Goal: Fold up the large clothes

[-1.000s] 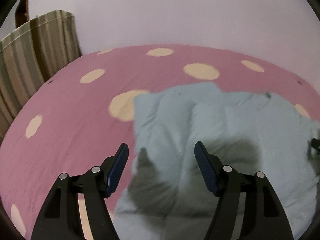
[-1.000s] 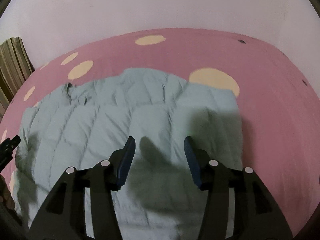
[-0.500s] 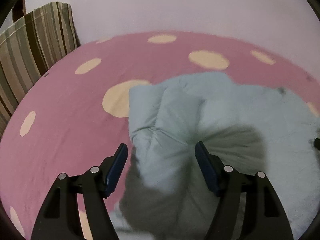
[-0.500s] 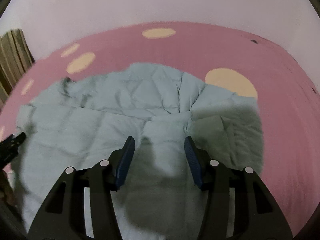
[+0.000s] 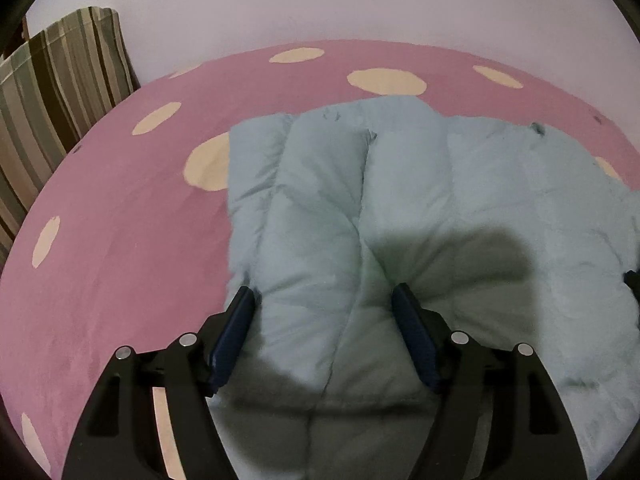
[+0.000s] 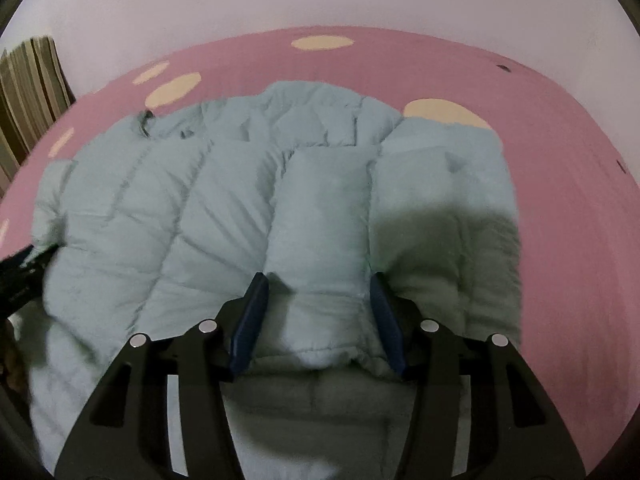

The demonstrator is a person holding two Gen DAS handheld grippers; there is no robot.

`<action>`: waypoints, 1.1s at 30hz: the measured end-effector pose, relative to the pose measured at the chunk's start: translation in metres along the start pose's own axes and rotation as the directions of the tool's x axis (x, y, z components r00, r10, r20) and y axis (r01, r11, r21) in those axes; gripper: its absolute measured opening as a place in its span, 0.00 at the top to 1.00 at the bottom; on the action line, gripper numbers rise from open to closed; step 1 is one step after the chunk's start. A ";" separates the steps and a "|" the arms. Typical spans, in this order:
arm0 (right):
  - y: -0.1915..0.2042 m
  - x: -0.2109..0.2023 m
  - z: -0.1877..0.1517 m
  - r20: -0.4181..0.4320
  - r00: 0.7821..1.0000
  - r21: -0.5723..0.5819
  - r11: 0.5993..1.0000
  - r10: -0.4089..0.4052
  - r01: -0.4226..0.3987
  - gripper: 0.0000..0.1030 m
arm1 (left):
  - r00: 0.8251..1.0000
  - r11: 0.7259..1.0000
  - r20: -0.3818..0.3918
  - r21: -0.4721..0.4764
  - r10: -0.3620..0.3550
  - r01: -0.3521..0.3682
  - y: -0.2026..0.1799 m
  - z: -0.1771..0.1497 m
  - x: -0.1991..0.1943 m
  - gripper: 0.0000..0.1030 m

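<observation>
**Left wrist view: puffy jacket bunched betw. both grippers**

Pale blue quilted jacket point(image 5: 400, 208) lies on pink spotted bedspread point(image 5: 120, 240). Left gripper point(image 5: 324, 300) spread wide, padding betw. its pads. Right gripper point(image 6: 316, 284) pinching a jacket fold. Striped curtain point(image 5: 60, 80) far left.

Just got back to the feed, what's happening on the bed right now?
A person is working a pale blue puffy jacket spread on a pink bedspread with cream dots, one pair of tongs in each hand. The left tongs straddle a bulge of padding near the jacket's left edge; the right tongs straddle a quilted panel near its right edge. Both have padding bulging between their pads, though whether either truly grips is hard to tell. The near part of the jacket appears doubled over.
</observation>
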State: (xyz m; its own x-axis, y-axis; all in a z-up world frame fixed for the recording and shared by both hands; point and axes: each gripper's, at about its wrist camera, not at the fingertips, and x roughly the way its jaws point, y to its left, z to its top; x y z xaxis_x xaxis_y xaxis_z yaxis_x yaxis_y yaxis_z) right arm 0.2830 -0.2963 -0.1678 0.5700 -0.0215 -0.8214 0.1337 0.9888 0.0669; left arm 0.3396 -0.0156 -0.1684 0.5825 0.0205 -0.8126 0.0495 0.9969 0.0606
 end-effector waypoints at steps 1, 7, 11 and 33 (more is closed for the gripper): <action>-0.002 -0.007 -0.003 0.007 1.000 0.003 1.000 0.002 -0.002 0.48 | 1.000 1.000 0.005 -0.005 -0.010 0.010 0.003 -0.004 -0.007 0.31; -0.027 -0.082 -0.059 0.038 0.999 0.025 1.000 -0.011 0.010 0.37 | 0.997 0.997 0.033 -0.040 -0.064 0.065 0.041 -0.057 -0.071 0.31; -0.044 -0.116 -0.106 0.025 0.999 0.041 0.999 -0.031 0.029 0.37 | 0.996 0.993 0.021 -0.081 -0.087 0.088 0.068 -0.107 -0.107 0.31; -0.066 -0.164 -0.248 -0.067 0.998 0.124 0.992 0.017 -0.009 0.30 | 0.948 0.929 -0.033 -0.216 -0.316 0.302 0.097 -0.240 -0.162 0.35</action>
State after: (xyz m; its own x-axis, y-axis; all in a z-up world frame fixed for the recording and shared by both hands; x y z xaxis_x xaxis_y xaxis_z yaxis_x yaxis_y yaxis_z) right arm -0.0210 -0.3211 -0.1779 0.5169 0.0052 -0.8560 0.2284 0.9629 0.1437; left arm 0.0558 0.0958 -0.1701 0.5097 -0.2928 -0.8090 0.0465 0.9483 -0.3138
